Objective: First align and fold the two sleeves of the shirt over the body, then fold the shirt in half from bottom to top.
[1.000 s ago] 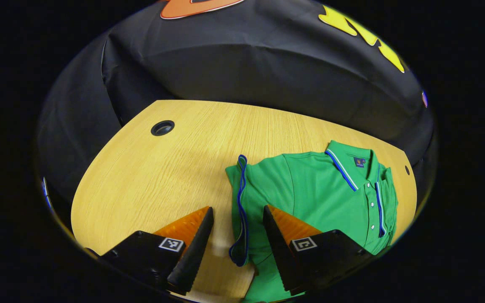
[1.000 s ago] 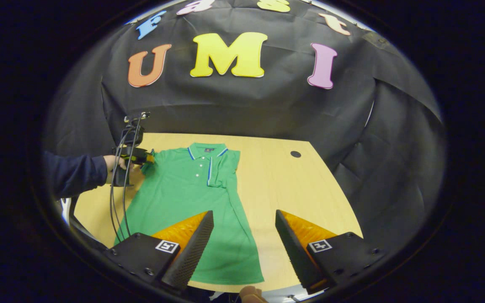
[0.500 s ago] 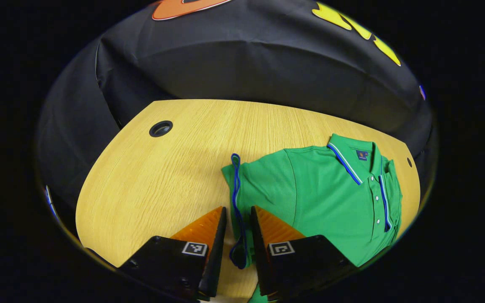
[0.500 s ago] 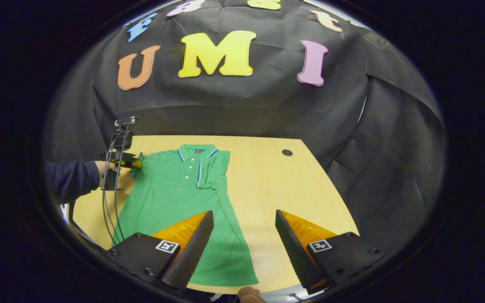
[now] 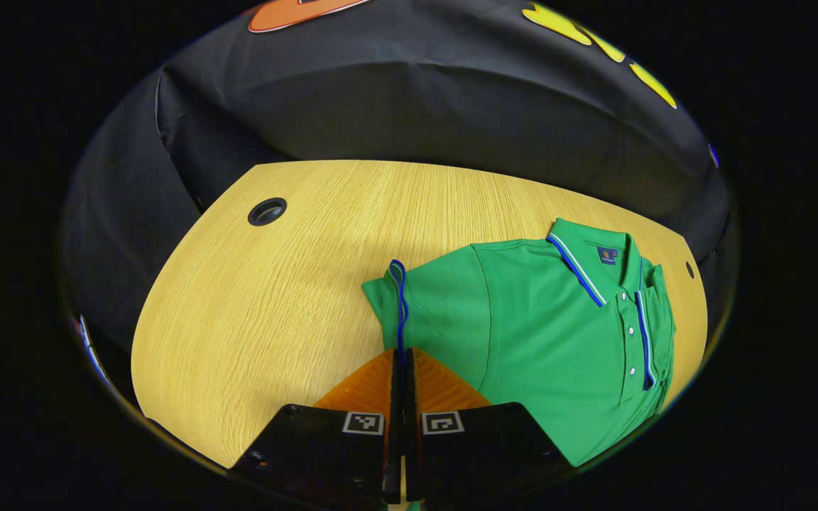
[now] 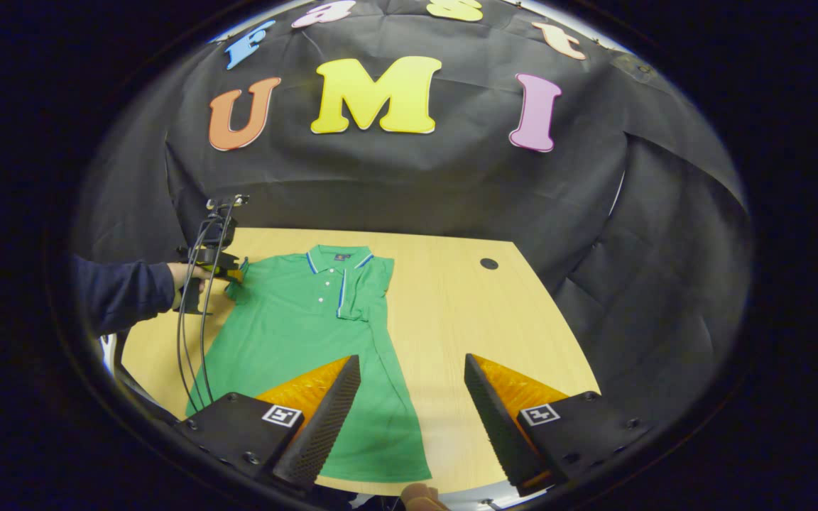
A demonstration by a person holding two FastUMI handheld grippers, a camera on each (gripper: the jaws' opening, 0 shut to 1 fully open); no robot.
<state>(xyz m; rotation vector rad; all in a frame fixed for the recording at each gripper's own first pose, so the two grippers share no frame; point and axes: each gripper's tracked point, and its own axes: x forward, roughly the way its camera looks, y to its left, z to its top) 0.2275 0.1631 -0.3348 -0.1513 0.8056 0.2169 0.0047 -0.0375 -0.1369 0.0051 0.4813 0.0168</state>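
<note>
A green polo shirt (image 5: 551, 333) with blue trim lies flat on the wooden table (image 5: 274, 298), collar toward the far wall. My left gripper (image 5: 403, 353) is shut on the blue-edged cuff of the near sleeve (image 5: 400, 298), which sticks out from the shirt's side. In the right gripper view the shirt (image 6: 295, 333) lies lengthwise; its other sleeve (image 6: 365, 291) is folded over the body. There the left gripper (image 6: 237, 273) grips the outstretched sleeve. My right gripper (image 6: 411, 358) hangs open above the shirt's lower edge, nothing between its fingers.
A person's hand (image 6: 185, 277) in a dark sleeve (image 6: 125, 294) holds the left gripper, with cables (image 6: 196, 341) trailing to the table's front. Cable holes sit in the table (image 5: 267, 211) (image 6: 488, 263). Bare wood (image 6: 466, 319) lies right of the shirt.
My left gripper went from open astride the sleeve cuff to shut on it, and the sleeve has lifted slightly. My right gripper has hardly moved.
</note>
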